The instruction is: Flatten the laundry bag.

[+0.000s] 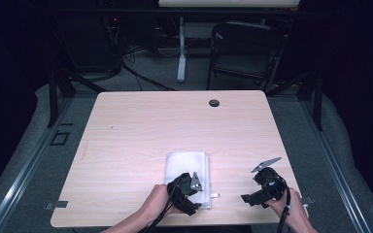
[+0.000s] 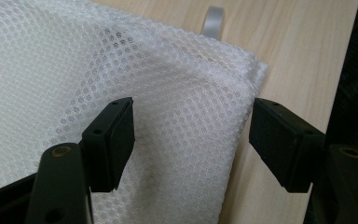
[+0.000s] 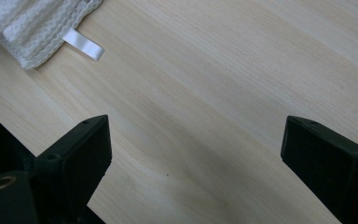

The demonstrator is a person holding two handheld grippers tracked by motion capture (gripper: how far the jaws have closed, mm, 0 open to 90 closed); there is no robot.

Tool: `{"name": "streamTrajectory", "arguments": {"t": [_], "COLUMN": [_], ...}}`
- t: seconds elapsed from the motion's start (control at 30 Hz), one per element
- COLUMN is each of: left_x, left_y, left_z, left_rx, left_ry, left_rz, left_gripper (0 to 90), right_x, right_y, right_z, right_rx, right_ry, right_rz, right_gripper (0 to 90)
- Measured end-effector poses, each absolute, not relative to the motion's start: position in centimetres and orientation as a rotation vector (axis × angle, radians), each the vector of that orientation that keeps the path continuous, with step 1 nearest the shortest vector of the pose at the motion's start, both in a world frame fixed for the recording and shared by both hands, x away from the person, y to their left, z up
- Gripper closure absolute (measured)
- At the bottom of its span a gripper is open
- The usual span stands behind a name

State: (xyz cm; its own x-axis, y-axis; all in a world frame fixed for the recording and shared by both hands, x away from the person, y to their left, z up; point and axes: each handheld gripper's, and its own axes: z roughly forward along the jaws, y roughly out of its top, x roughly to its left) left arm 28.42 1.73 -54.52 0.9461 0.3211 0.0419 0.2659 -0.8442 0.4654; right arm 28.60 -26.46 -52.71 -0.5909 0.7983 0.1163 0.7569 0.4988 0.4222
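- The folded mesh bag (image 1: 187,172) lay flat on the table (image 1: 141,126), already doubled into a neat rectangle, so some folding looked done
- The left gripper (image 2: 191,140) stood over the bag's corner, jaws apart; the mesh edge lay between them, one pad on the cloth and the other over bare wood just beside the edge
- Neither pad pressed the mesh, so no grip was made yet
- A white tab (image 2: 213,21) stuck out from the bag's far edge, beyond the jaws
- The right gripper (image 3: 196,154) hung wide open over bare table, the bag (image 3: 37,23) well off past its left jaw
- Judged left to do: pinching the corner and making the next fold
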Motion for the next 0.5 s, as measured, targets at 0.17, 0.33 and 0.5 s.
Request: {"name": "streamTrajectory", "arguments": {"t": [0.17, 0.33, 0.5], "left_x": [28.37, 28.26, 28.72], "left_y": [1.27, 1.18, 1.71], "left_z": [-55.09, -55.44, -55.45], "left_rx": [2.661, 2.679, 2.648], "left_ry": [0.402, 0.390, 0.406], "left_rz": [0.171, 0.185, 0.149], "left_gripper": [33.8, 33.1, 38.7], "right_x": [28.53, 28.54, 28.40], "right_y": [-26.29, -26.27, -26.07], "right_z": [-52.79, -52.81, -53.15], "right_rx": [1.360, 1.357, 1.381], "right_ry": [2.645, 2.653, 2.627], "right_rz": [0.658, 0.652, 0.696], "right_gripper": [9.9, 10.3, 11.1]}}
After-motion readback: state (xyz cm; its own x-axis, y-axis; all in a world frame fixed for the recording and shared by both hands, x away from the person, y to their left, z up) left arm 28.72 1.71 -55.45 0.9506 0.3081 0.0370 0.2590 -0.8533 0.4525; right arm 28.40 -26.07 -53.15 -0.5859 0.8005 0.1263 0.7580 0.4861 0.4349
